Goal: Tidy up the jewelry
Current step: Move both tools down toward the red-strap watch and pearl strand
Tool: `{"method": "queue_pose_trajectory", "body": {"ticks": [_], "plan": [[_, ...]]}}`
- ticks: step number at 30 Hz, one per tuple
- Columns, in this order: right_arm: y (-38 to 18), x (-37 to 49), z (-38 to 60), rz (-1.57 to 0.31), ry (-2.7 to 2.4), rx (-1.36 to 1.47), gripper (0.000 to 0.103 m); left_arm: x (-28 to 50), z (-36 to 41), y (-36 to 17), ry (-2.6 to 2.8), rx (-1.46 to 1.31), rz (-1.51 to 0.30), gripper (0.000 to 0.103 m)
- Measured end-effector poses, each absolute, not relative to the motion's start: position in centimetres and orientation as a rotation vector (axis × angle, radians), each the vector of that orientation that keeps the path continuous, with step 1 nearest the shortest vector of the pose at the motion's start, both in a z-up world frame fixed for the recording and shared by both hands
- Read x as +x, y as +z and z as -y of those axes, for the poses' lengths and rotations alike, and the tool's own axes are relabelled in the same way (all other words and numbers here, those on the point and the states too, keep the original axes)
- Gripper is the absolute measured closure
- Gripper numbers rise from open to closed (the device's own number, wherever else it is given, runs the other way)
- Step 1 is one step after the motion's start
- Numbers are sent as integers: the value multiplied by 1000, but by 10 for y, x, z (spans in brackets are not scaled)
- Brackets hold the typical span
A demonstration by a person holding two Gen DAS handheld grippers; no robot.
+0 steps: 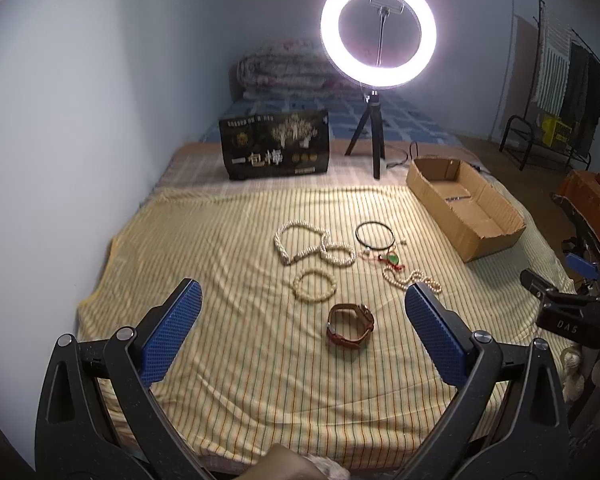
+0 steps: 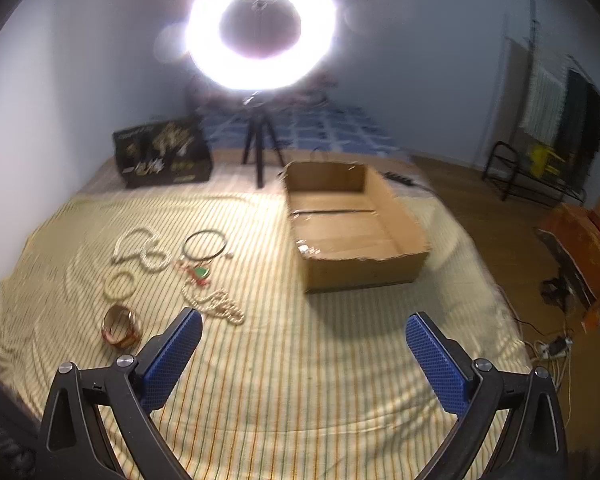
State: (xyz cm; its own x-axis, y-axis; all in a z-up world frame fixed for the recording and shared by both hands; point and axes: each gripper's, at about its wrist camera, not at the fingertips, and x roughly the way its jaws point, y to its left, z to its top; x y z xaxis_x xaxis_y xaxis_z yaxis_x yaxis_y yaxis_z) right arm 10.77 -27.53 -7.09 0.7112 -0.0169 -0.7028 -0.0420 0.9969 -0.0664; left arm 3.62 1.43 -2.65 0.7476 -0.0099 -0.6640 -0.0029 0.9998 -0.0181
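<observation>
Both tongs point(image 1: 302, 300) point(image 2: 304, 330) gape empty above watch point(image 1: 350, 326), beads, cardboard box point(image 2: 380, 276) beyond.

Both wrist views look forward over the bed point(image 1: 240, 380) toward the ring light point(image 1: 378, 32). Both share the jewelry mid-frame; the right view sits nearer the cardboard box point(image 2: 364, 268).

My right tool point(image 2: 303, 340) hangs spread wide above the striped bed sheet point(image 2: 300, 360), holding nothing. Ahead sits the open cardboard box point(image 2: 356, 252). To its left lie the pearl strand point(image 2: 220, 306), leather watch point(image 2: 121, 328) and black ring necklace point(image 2: 204, 245). The picture is blurred.
</observation>
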Motion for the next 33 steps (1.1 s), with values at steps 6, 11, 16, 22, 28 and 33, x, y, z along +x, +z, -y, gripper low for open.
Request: {"method": "queue_pose_trajectory", "body": {"ticks": [6,11,16,22,28,33], "plan": [[-86,128,265,-851,105,-123,1,54,-22,-46,-24,-57,-810,0],[-97,143,263,-897,176,-121,8,70,-21,-70,-70,-69,-924,13],[-112,159,256,-966,235,-158,19,89,-20,-98,-91,-110,-1040,29],[-136,180,240,-1080,347,-162,29,111,-22,-128,-107,-178,-1145,35],[-157,198,227,-1139,380,-191,29,126,-24,-151,-122,-243,-1225,37],[-170,210,222,-1171,391,-182,29,136,-21,-164,-138,-285,-1268,42]]}}
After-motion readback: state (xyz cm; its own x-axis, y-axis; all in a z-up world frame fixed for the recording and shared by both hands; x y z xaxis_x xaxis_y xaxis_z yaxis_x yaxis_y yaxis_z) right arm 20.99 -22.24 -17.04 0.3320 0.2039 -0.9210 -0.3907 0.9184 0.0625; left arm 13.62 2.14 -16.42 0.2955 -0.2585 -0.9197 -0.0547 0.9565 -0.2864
